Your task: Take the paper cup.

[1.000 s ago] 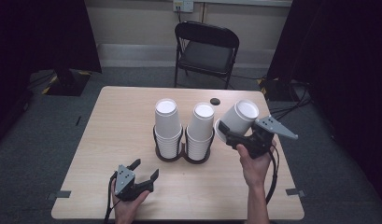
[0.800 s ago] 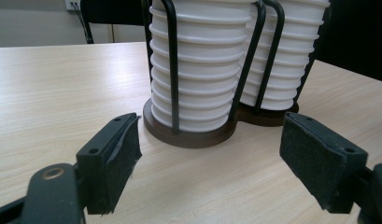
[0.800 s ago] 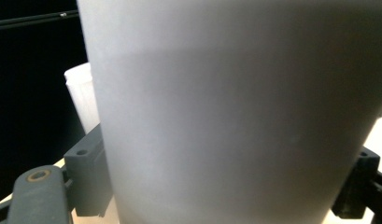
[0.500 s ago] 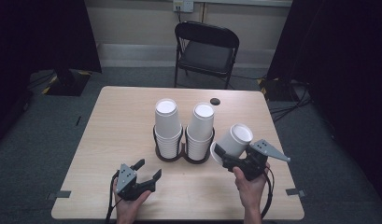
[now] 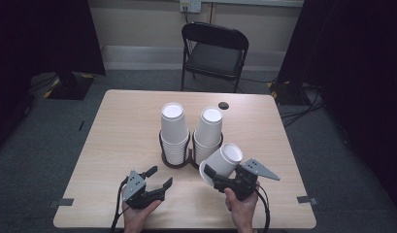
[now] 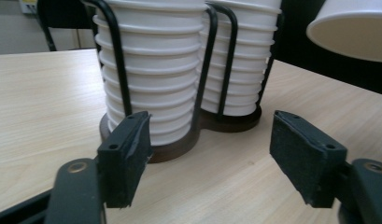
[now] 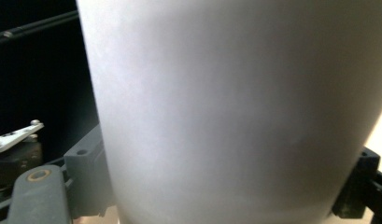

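Note:
Two stacks of white paper cups, a left stack (image 5: 173,128) and a right stack (image 5: 209,131), stand in a black wire holder (image 5: 175,162) on a dark base at the table's middle. My right gripper (image 5: 219,172) is shut on a single white cup (image 5: 224,161), tilted with its mouth up and to the right, just in front of the right stack. That cup's wall (image 7: 235,102) fills the space between the jaws. My left gripper (image 5: 161,175) sits low near the front edge, open; its jaws have just been closing with nothing between them. Its camera faces the holder's base (image 6: 174,149).
The light wooden table (image 5: 118,126) has bare room to the left and right of the holder. A small black round object (image 5: 223,105) lies near the far edge. A black folding chair (image 5: 213,51) stands behind the table.
My right hand has come down and toward the front of the table with the cup, now beside the right stack's base. The left hand has stayed put, its jaws slightly narrower.

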Tool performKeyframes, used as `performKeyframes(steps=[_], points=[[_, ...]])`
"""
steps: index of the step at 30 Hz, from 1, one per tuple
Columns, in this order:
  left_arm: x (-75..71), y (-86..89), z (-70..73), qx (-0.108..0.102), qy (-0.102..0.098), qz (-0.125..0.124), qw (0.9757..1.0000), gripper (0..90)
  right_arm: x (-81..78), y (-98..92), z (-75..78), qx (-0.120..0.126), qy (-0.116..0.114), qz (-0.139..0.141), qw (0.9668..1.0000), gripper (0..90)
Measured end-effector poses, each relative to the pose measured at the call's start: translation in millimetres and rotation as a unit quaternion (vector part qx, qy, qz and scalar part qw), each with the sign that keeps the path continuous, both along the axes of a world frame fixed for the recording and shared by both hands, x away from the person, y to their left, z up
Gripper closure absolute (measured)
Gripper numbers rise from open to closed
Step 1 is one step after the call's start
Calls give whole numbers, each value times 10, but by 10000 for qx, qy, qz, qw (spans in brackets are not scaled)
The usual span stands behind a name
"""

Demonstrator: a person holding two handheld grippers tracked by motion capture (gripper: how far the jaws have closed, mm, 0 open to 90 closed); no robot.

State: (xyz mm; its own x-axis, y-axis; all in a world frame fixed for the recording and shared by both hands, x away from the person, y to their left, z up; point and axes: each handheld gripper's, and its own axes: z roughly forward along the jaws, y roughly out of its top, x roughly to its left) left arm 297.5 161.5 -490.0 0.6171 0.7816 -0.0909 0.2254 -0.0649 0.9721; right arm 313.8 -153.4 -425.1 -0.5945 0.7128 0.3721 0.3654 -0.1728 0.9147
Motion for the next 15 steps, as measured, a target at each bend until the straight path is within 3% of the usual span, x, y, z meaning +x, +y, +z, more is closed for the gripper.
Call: performKeyframes(steps=[7,9,12,15], points=[[-15,-65,12,-17,-94,-210,9997,330,-13,171,-159,391,257,332,9984,151],[-12,-76,17,-53,-112,-255,9996,330,-13,196,-201,564,366,427,9968,152],[6,-86,25,-287,-60,-410,9987,335,-17,210,-260,959,554,550,9923,153],[9,-108,45,-274,-151,-485,9983,337,-20,234,-305,1110,676,590,9898,154]])
